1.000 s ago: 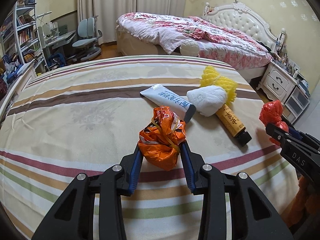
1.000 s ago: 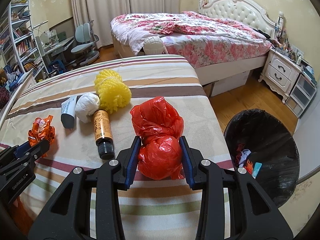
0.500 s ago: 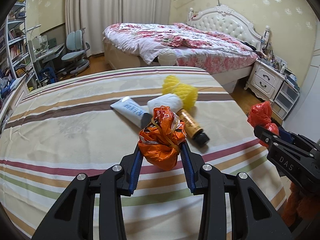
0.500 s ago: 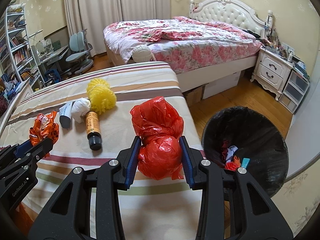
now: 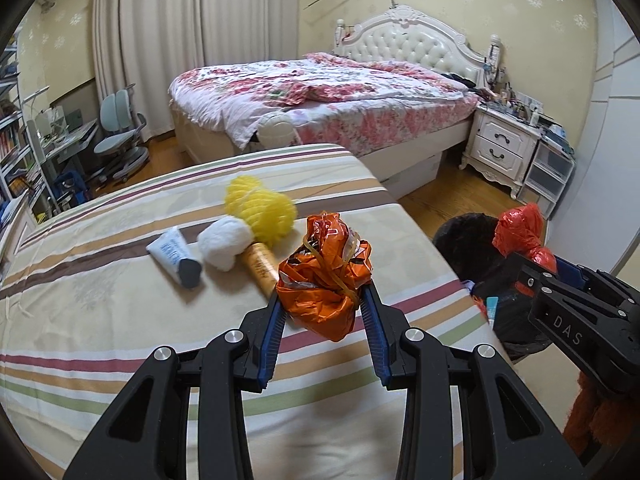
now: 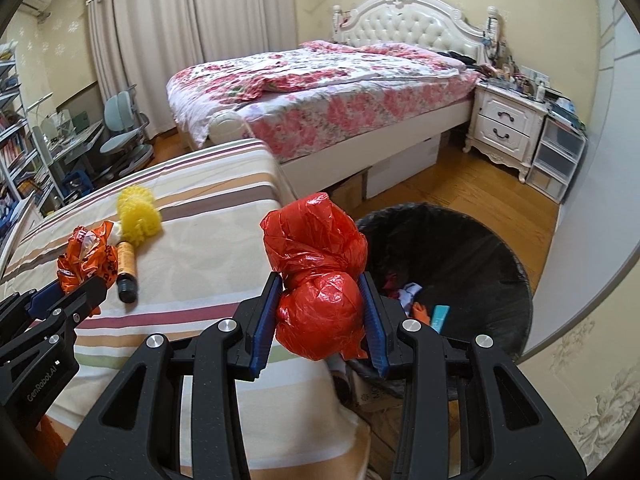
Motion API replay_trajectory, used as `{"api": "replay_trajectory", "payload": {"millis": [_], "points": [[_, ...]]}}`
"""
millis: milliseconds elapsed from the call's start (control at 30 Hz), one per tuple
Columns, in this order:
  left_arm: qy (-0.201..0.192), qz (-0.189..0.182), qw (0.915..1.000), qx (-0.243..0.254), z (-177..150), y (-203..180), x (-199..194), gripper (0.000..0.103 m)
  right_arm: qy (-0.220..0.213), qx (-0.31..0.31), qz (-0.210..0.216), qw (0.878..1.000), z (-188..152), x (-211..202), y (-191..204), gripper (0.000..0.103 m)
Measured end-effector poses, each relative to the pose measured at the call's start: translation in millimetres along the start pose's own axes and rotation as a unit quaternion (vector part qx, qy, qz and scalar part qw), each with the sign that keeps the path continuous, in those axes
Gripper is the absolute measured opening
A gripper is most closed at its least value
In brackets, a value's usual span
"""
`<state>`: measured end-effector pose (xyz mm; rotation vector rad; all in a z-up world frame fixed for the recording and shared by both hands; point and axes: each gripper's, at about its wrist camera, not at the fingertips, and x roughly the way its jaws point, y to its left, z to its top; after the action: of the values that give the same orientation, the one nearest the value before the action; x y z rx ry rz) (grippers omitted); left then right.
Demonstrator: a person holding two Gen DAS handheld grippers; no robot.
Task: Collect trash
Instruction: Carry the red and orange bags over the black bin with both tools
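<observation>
My left gripper (image 5: 324,300) is shut on a crumpled orange wrapper (image 5: 326,276) and holds it above the striped tablecloth (image 5: 120,312), near the table's right edge. My right gripper (image 6: 320,308) is shut on a knotted red plastic bag (image 6: 318,276), held just past the table edge beside a black-lined trash bin (image 6: 472,248). The bin holds several scraps. In the left wrist view the red bag (image 5: 520,232) and bin (image 5: 460,240) show at the right. In the right wrist view the orange wrapper (image 6: 86,254) shows at the left.
On the table lie a white tube (image 5: 174,254), a white wad (image 5: 224,242), a yellow foam net (image 5: 260,210) and an amber bottle (image 6: 126,272). A floral bed (image 6: 320,92) and a white nightstand (image 6: 508,128) stand beyond on the wood floor.
Both grippers have moved right toward the bin with their loads held. The red bag now hangs past the table edge, next to the bin's rim.
</observation>
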<state>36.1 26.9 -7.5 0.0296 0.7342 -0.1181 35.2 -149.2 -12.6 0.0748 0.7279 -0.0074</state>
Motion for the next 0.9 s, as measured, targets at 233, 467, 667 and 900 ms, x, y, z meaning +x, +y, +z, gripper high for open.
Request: {"api": "replay_trajectory", "payload": {"millis": [233,467,667,900], "points": [[0.003,-0.017,0.9995,0.026,6,-34,11,0.038,-0.005,0.029,-0.028,0.999,0,0,-38,0.038],[0.001,-0.031,0.9982,0.051,12,-67,25,0.038,-0.003,0.056,-0.053,0.997,-3,5,-71,0.038],[0.0,-0.041,0.997,0.065,18,-93,38,0.038,0.001,0.07,-0.073,0.995,-4,12,-92,0.038],[0.008,-0.044,0.9959,0.078,26,-118,59,0.038,0.007,0.083,-0.086,0.993,-4,23,-111,0.038]]}}
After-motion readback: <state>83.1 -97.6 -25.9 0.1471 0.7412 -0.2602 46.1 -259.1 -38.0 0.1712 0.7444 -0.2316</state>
